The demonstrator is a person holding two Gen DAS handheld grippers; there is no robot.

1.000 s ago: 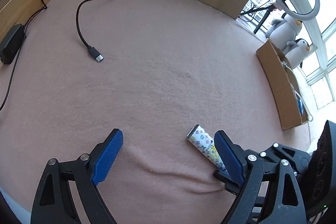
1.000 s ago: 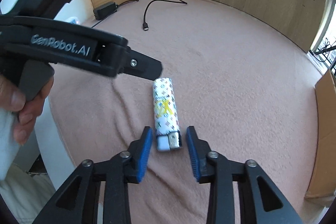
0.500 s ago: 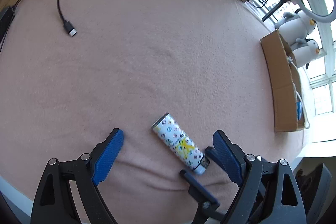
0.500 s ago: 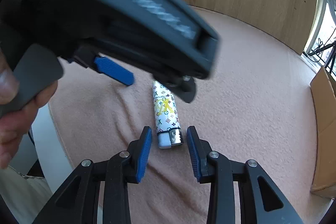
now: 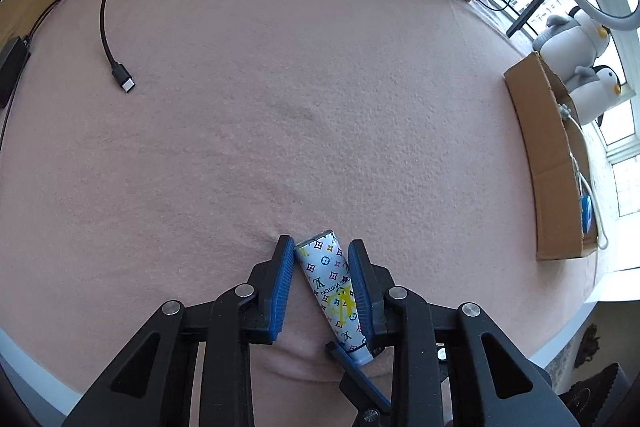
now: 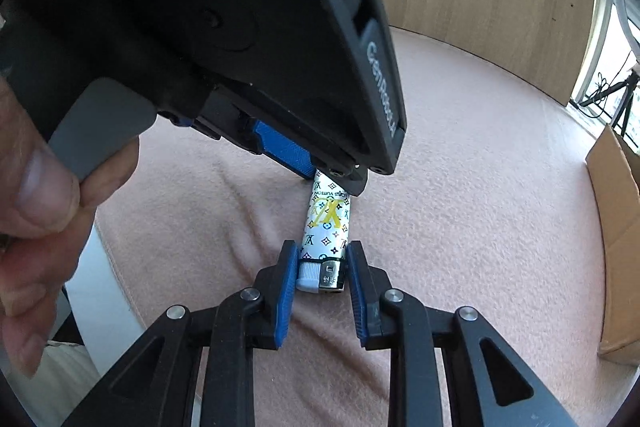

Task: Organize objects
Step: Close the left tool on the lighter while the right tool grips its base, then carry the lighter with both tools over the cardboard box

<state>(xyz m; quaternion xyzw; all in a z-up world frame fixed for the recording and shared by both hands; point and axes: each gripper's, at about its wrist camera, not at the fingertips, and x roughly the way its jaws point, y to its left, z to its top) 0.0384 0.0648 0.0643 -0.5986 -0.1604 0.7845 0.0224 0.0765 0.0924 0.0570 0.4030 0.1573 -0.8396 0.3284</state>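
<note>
Pink felt covers the table (image 5: pixel 320 67), with wooden panels behind it and a window on the right side. Near the front edge lies a lighter (image 5: pixel 332 291) with a white printed body, flat on the felt, and both tools are on it at the same time. The left gripper (image 5: pixel 320 283) has its blue pads closed against the base half of the lighter, so it seems to grip it, though the body sits a little slanted between the pads. The right gripper (image 6: pixel 322 275) stands at the other end, around the metal head; its left pad appears to touch the head, but beside the right pad I cannot tell if there is contact or a thin gap. In the right view a hand (image 6: pixel 44 211) squeezes the trigger of the left tool, which fits with a closed grip. Probably one tool steadies the lighter while the other takes it, because such a smooth small thing slides easily on felt. A cardboard box (image 5: pixel 552 163) waits at the right edge, well apart, and may be the place for it. A black cable (image 5: pixel 108 39) lies far at the left, untouched.
</note>
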